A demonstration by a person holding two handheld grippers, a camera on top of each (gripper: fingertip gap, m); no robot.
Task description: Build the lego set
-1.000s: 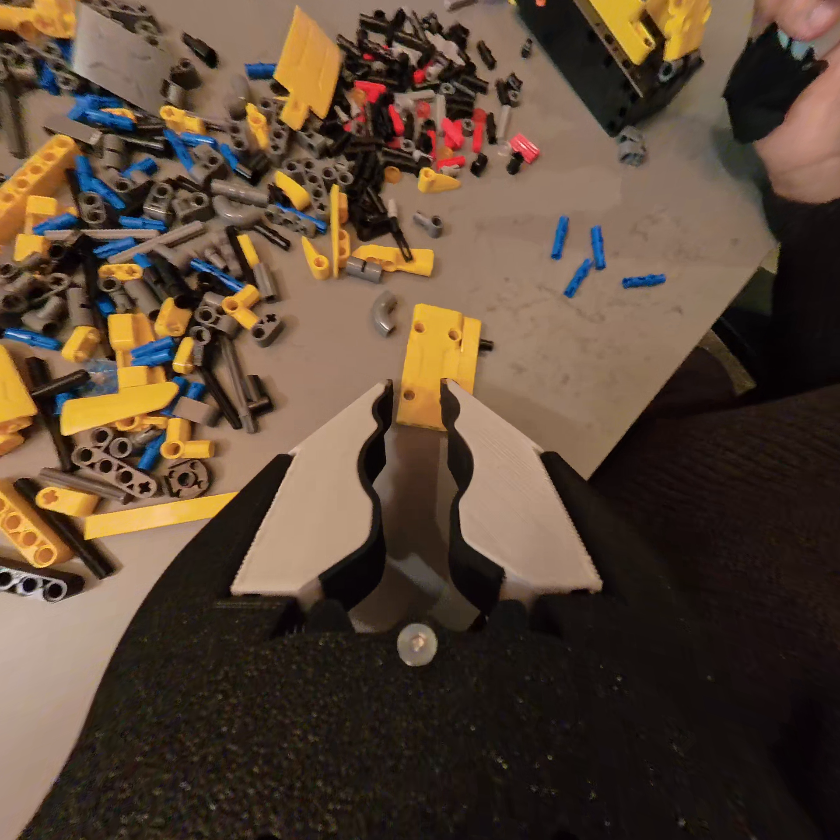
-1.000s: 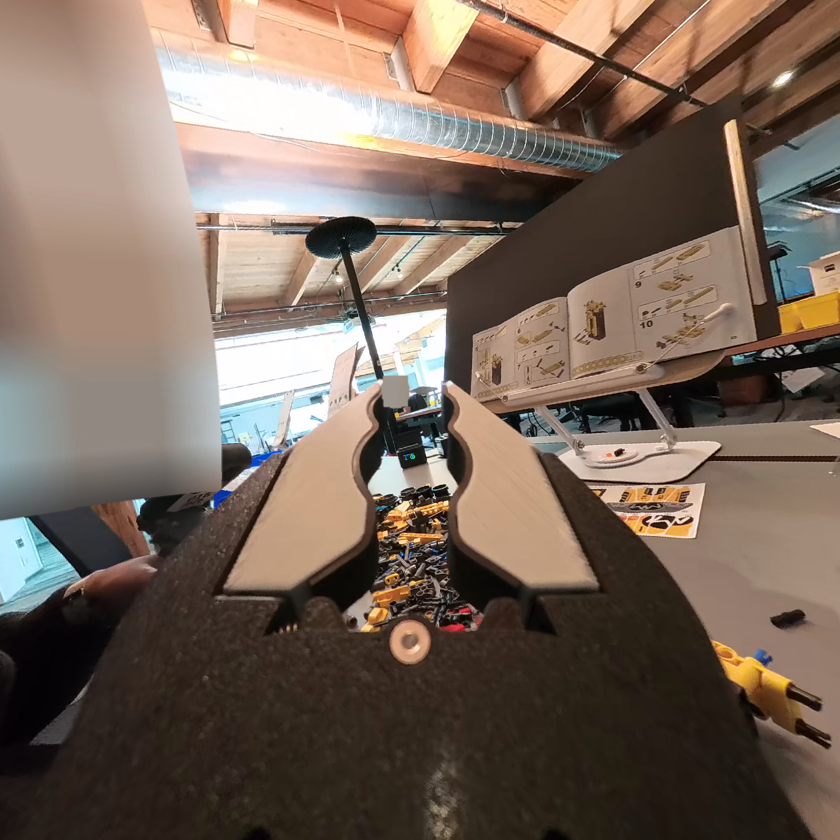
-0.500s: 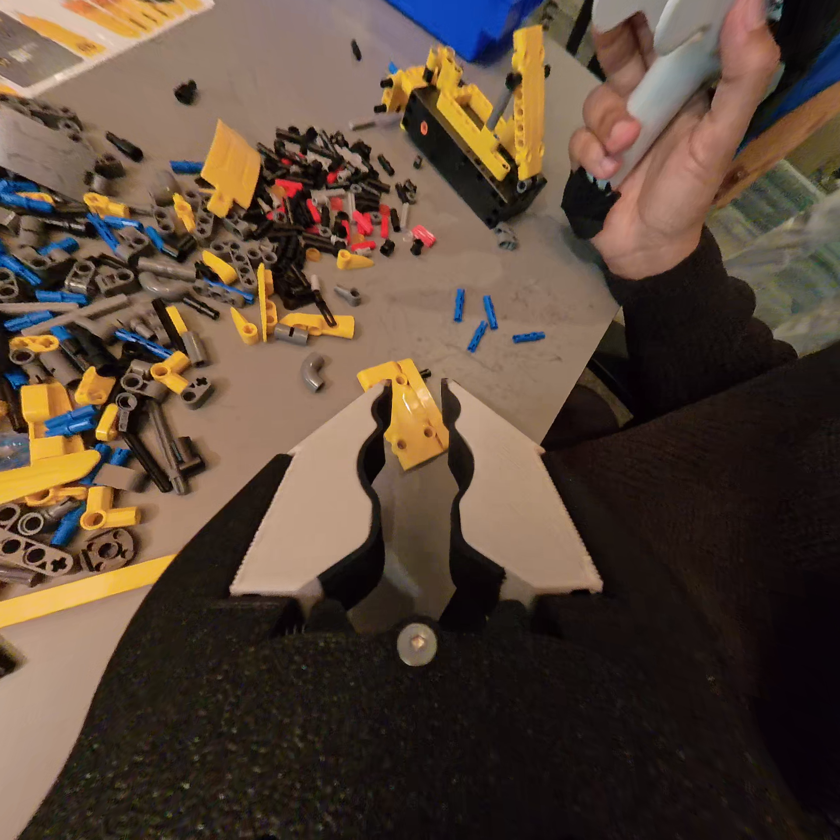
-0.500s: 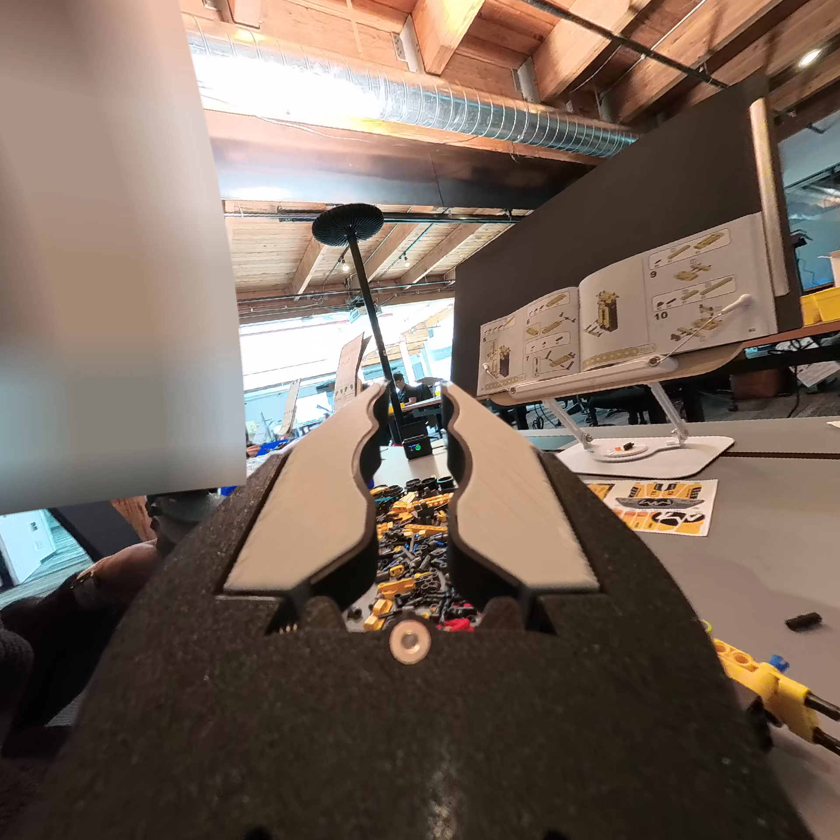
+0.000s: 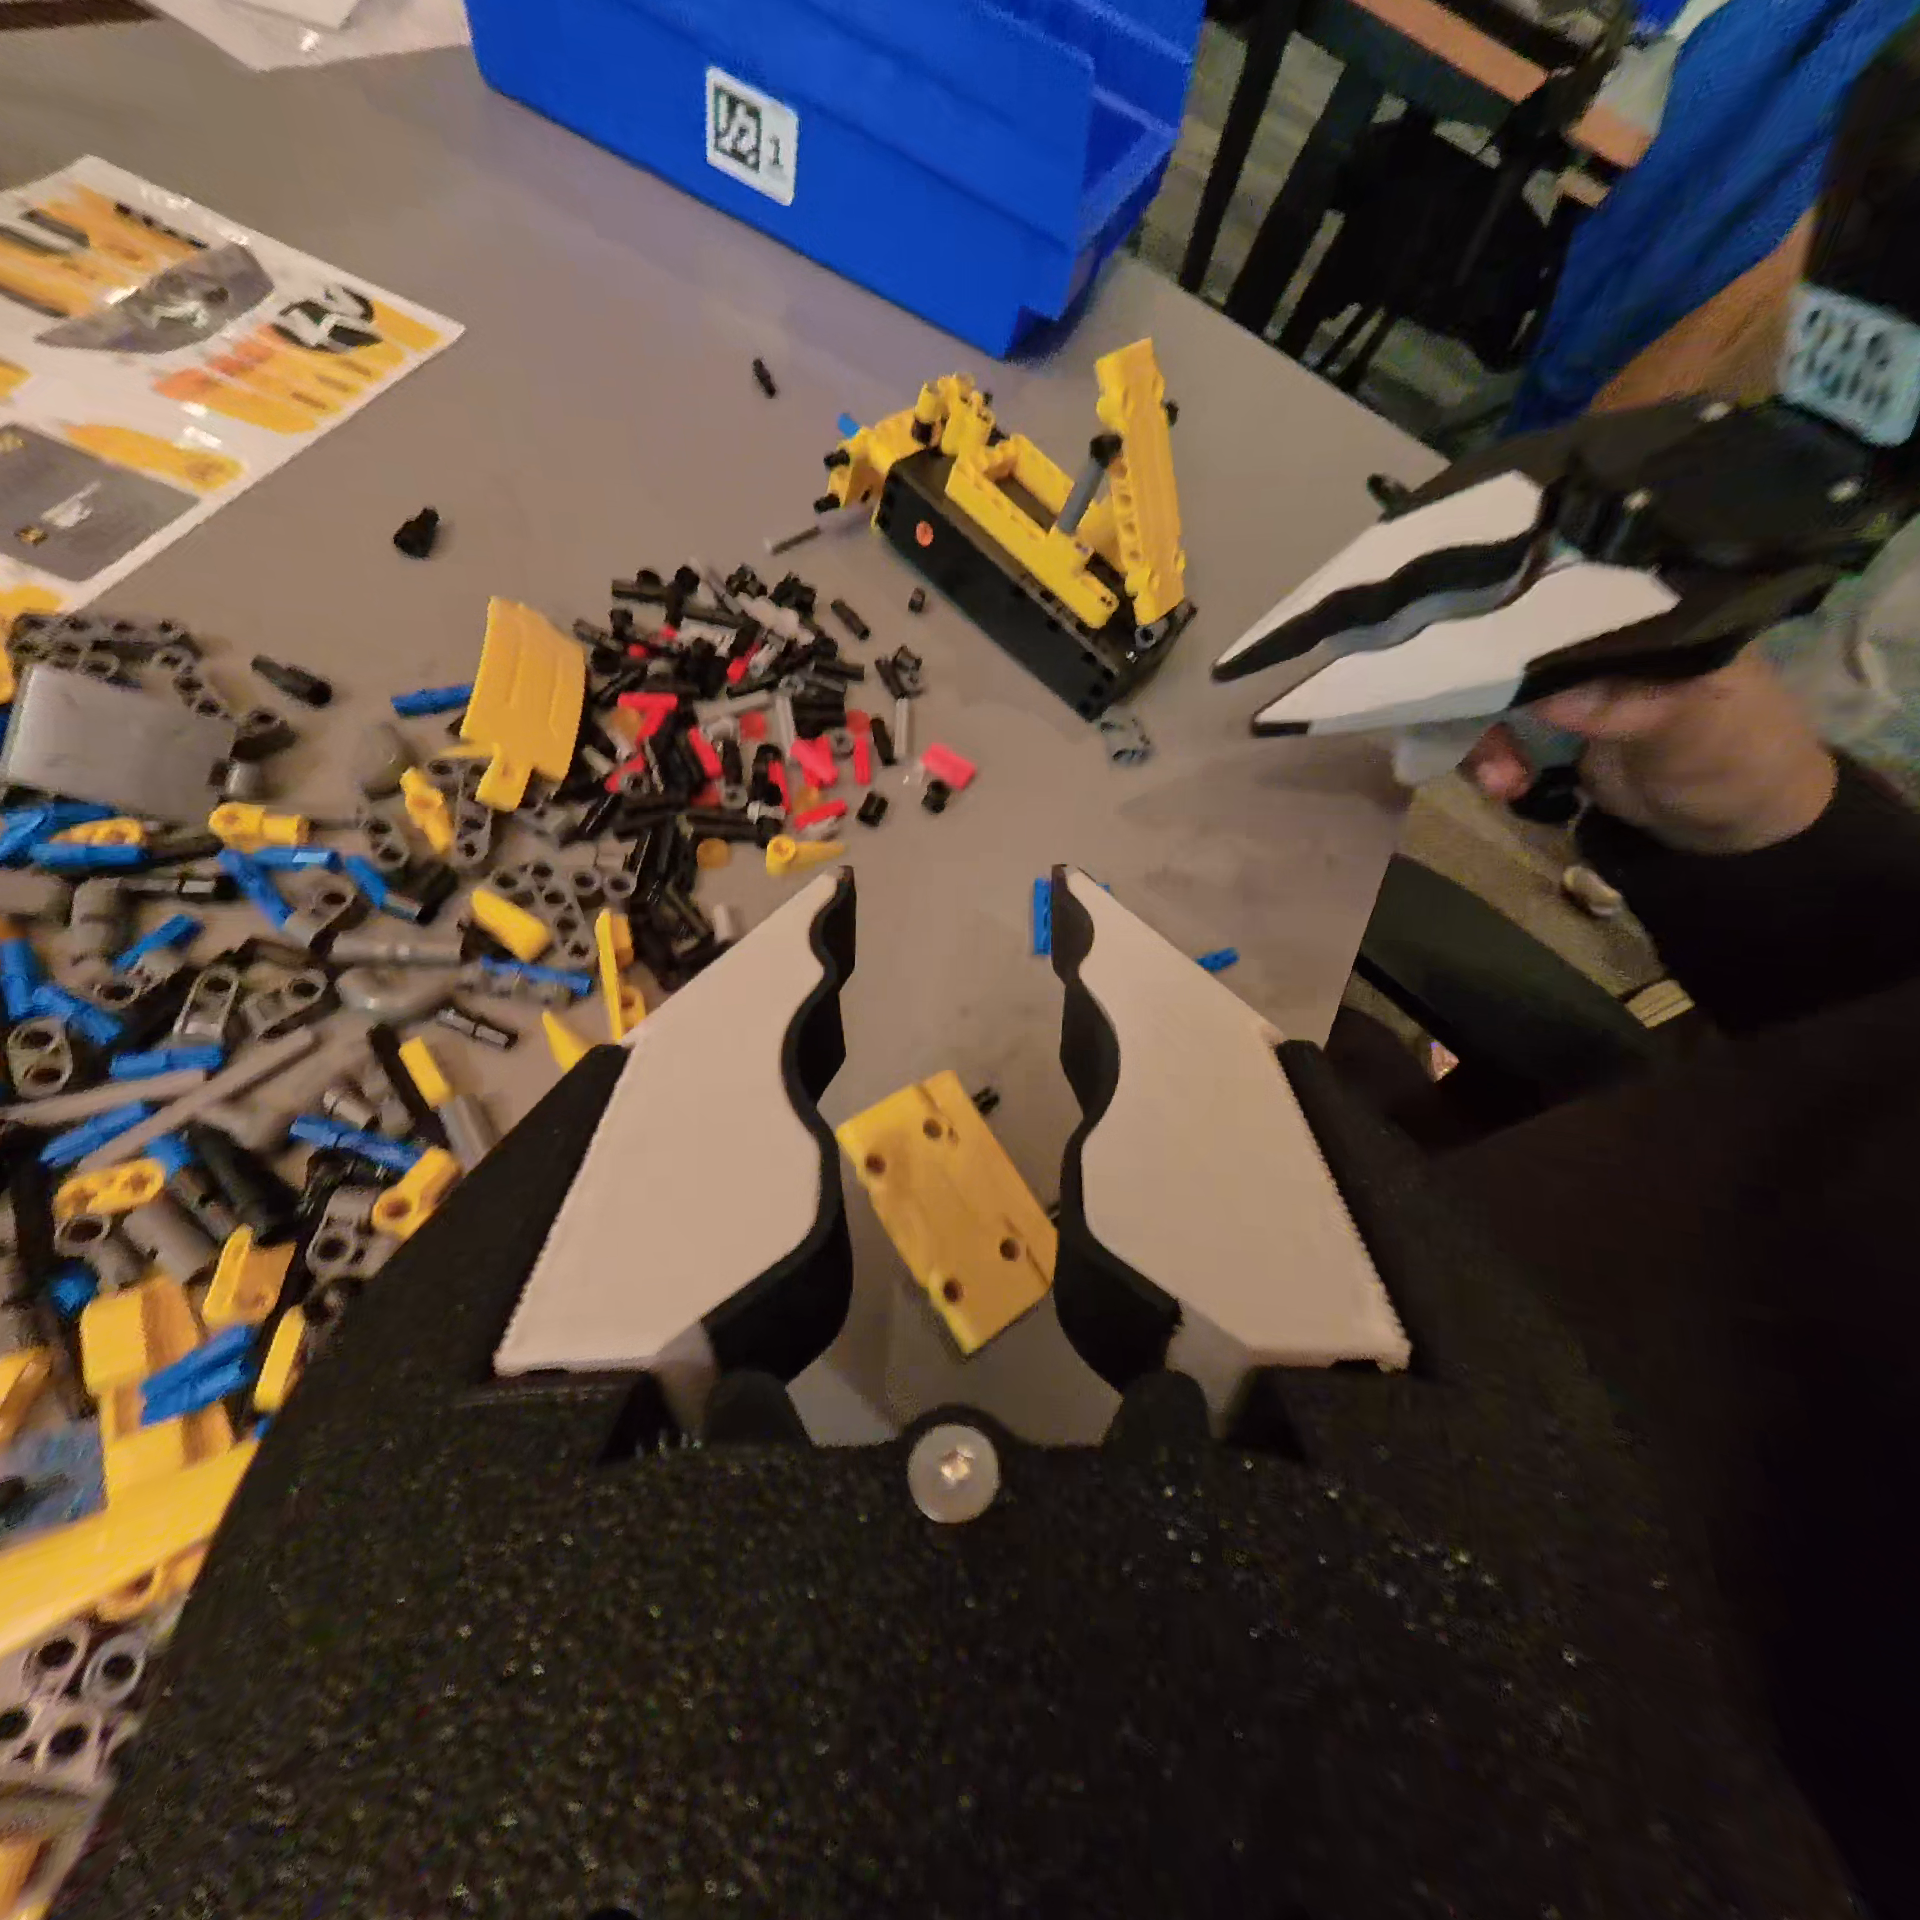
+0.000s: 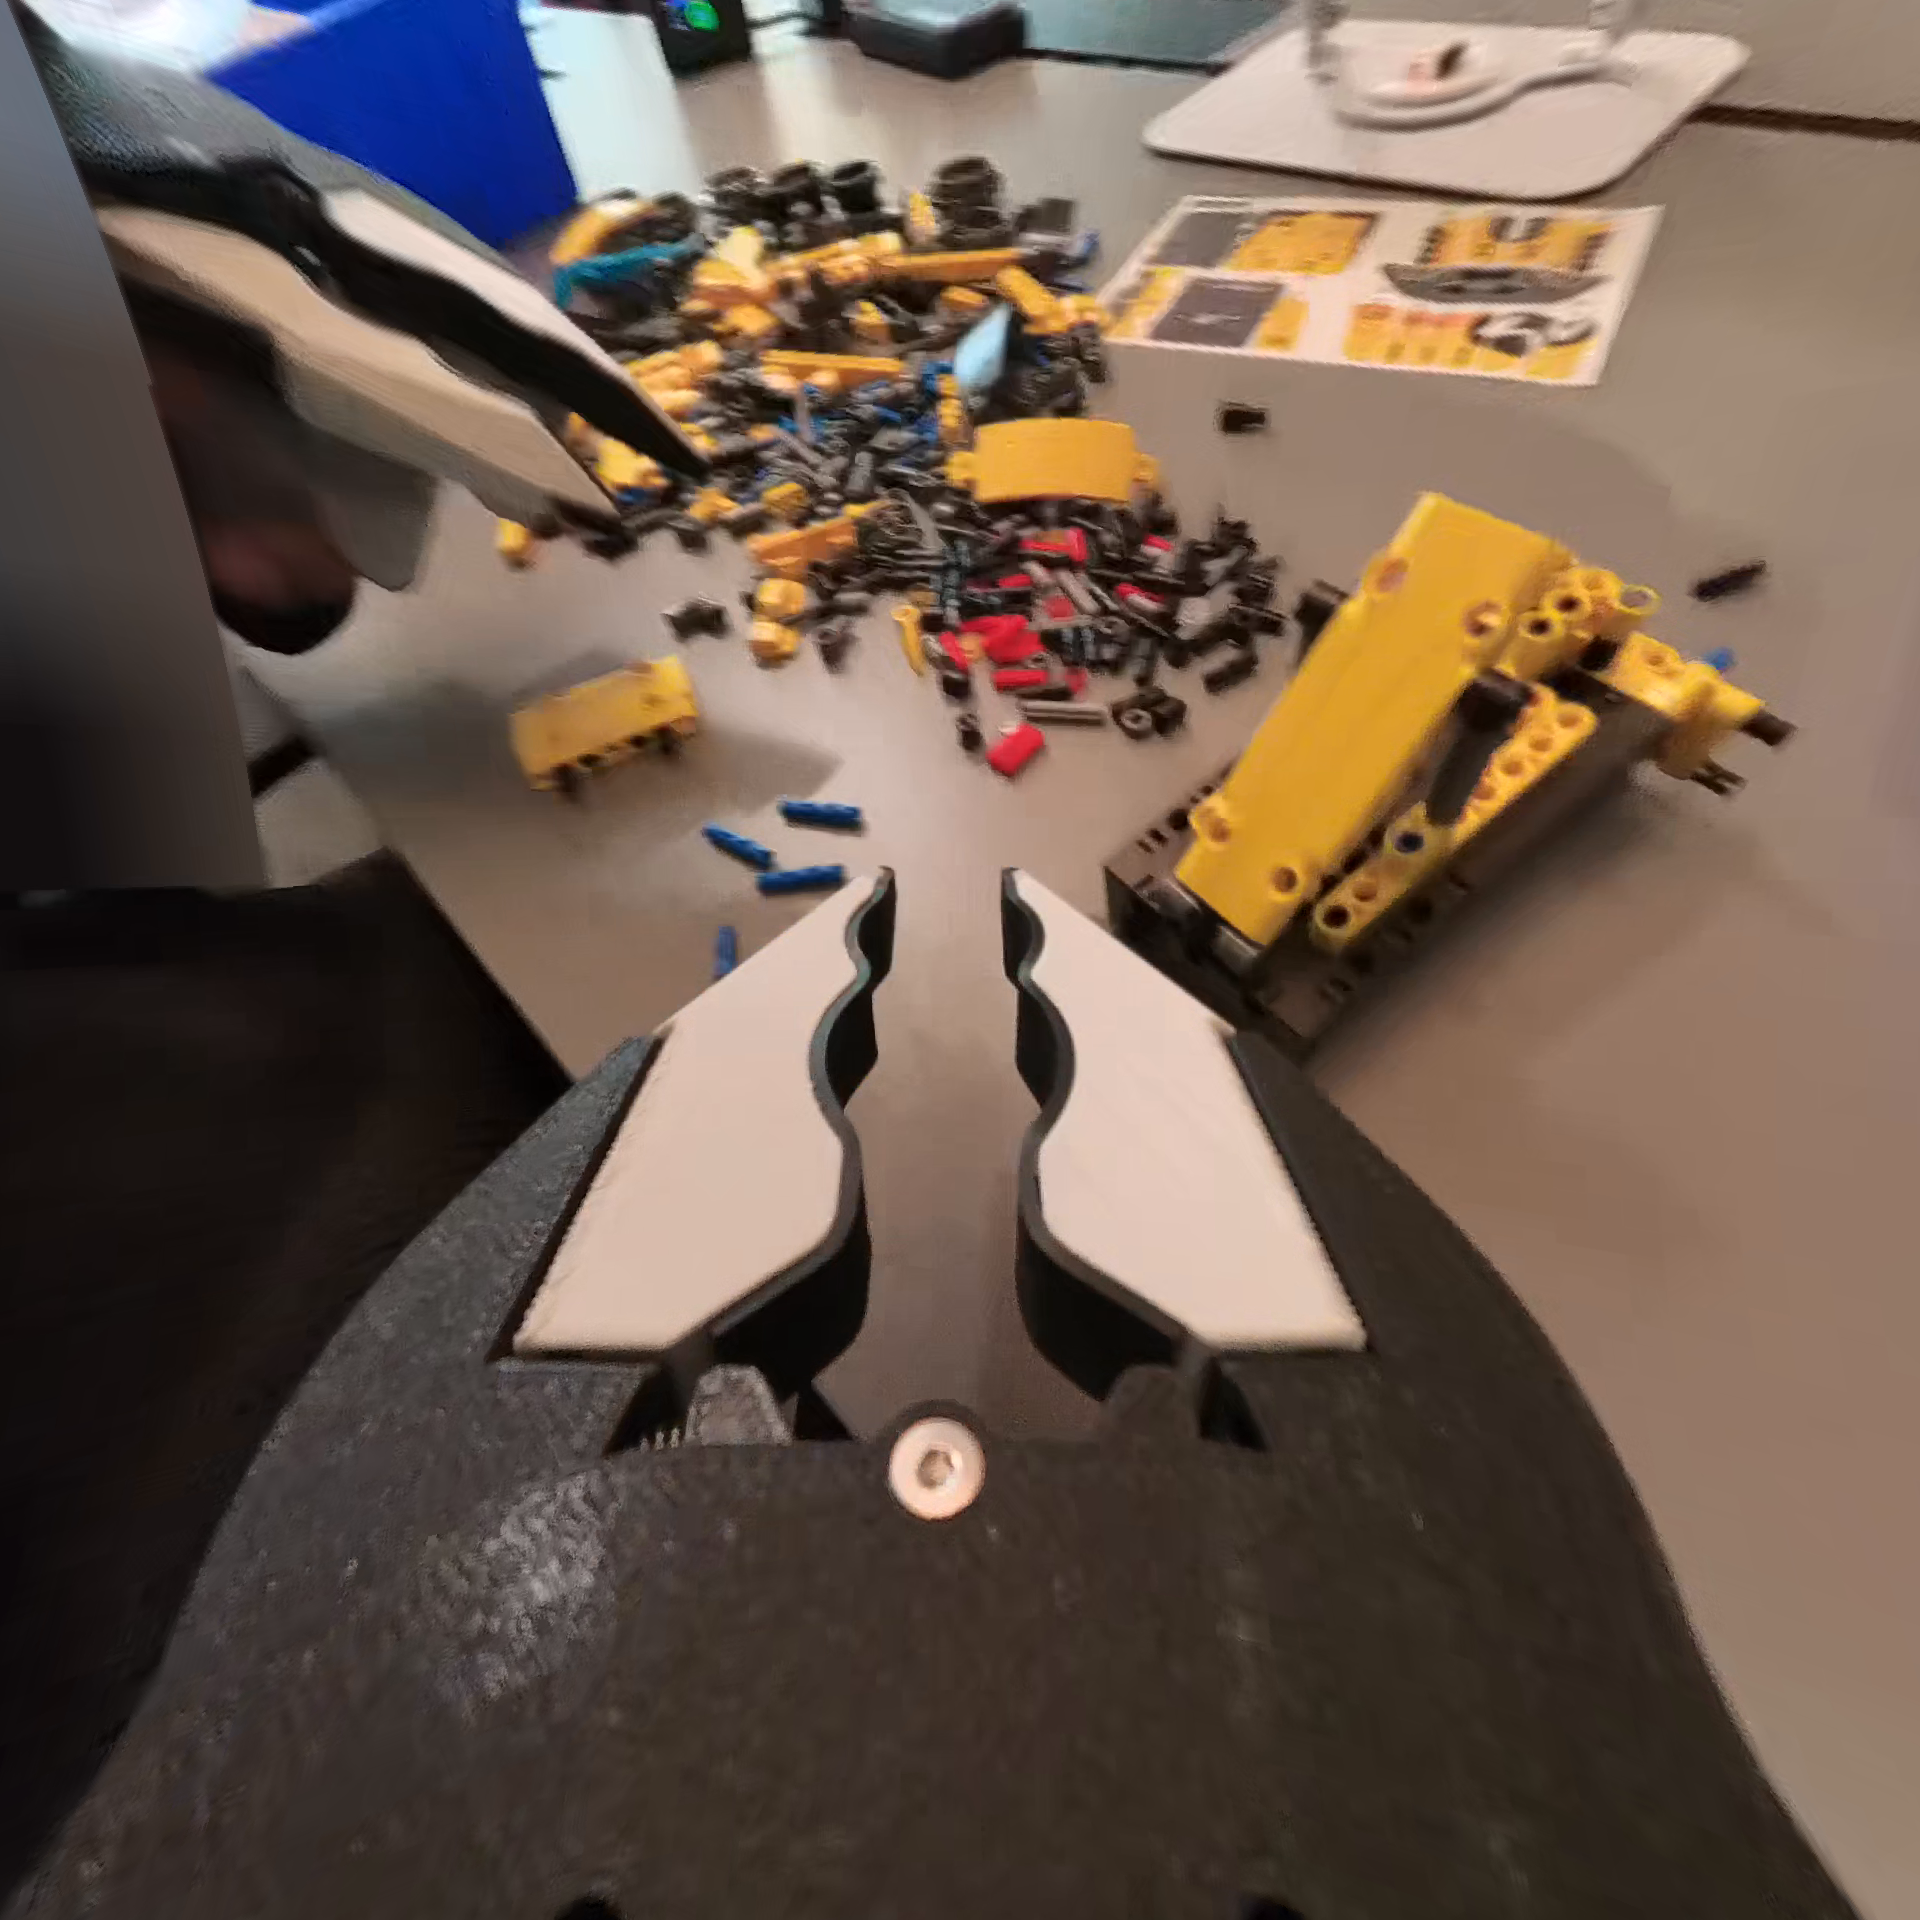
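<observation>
My left gripper [image 5: 953, 894] is open and empty above the grey table [image 5: 1226, 810]. A flat yellow panel with holes [image 5: 945, 1210] lies on the table below it, between the finger bases and untouched. The right wrist view shows this panel [image 6: 603, 717] resting on the table under the left gripper [image 6: 655, 499]. My right gripper [image 6: 948, 883] is empty, with a narrow gap between its fingers. It hovers near several blue pins [image 6: 800, 878] and a yellow and black assembly [image 6: 1403, 748]. In the left wrist view the right gripper [image 5: 1242, 696] is beside that assembly [image 5: 1029, 561].
A large pile of loose yellow, black, grey, blue and red parts [image 5: 312, 935] covers the left of the table. A sticker sheet [image 5: 156, 343] and a blue bin [image 5: 883, 135] lie farther back. The table edge [image 5: 1382, 883] runs on the right, with a person's hand [image 5: 1662, 748] past it.
My left gripper had lifted the yellow panel; it has now opened and the panel lies on the table. My right gripper has swung down from pointing upward to the table.
</observation>
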